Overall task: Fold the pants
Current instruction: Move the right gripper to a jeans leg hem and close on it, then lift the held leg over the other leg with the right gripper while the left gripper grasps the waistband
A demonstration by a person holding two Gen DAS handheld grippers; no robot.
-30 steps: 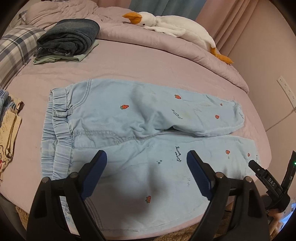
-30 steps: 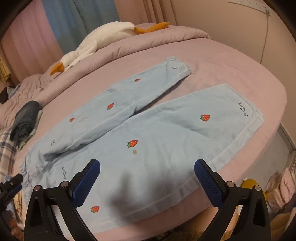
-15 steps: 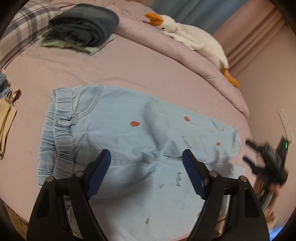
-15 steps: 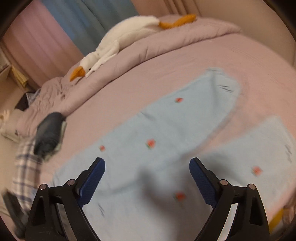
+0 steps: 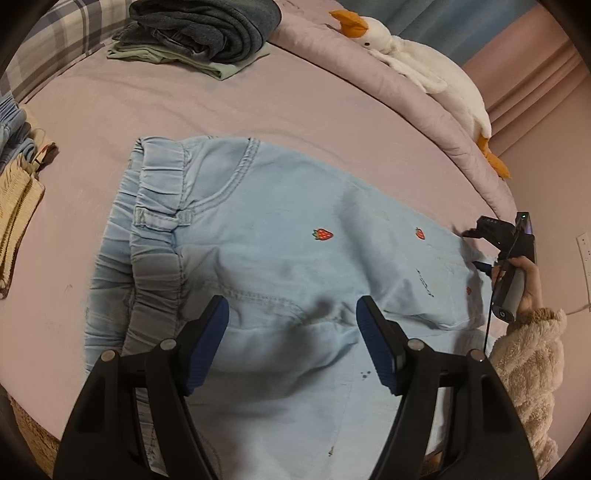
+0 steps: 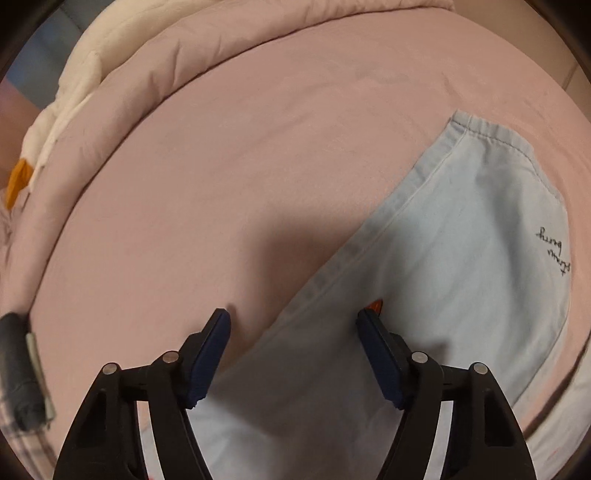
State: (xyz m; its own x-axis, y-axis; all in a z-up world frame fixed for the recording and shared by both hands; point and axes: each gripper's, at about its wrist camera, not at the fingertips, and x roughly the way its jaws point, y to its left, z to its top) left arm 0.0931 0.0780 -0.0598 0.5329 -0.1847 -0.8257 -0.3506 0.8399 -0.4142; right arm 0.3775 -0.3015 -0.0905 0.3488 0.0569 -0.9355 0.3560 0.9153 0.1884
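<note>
Left wrist cam: we see left gripper (image 5: 291, 338) narrowing over pants (image 5: 295, 236) crotch, empty; right gripper (image 6: 293, 339) narrowing astride far leg's edge, nothing pinched yet.

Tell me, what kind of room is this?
Most likely a bedroom. A bed with a pink sheet fills the view, a plush goose lies along its rolled blanket, and folded clothes sit stacked near a plaid pillow.

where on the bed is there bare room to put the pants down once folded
One bare stretch of pink sheet lies between the light blue pants, the folded dark jeans stack and the goose plush. Another lies between the far pant leg and the rolled quilt. It is crowded by the clothes at the left edge.
</note>
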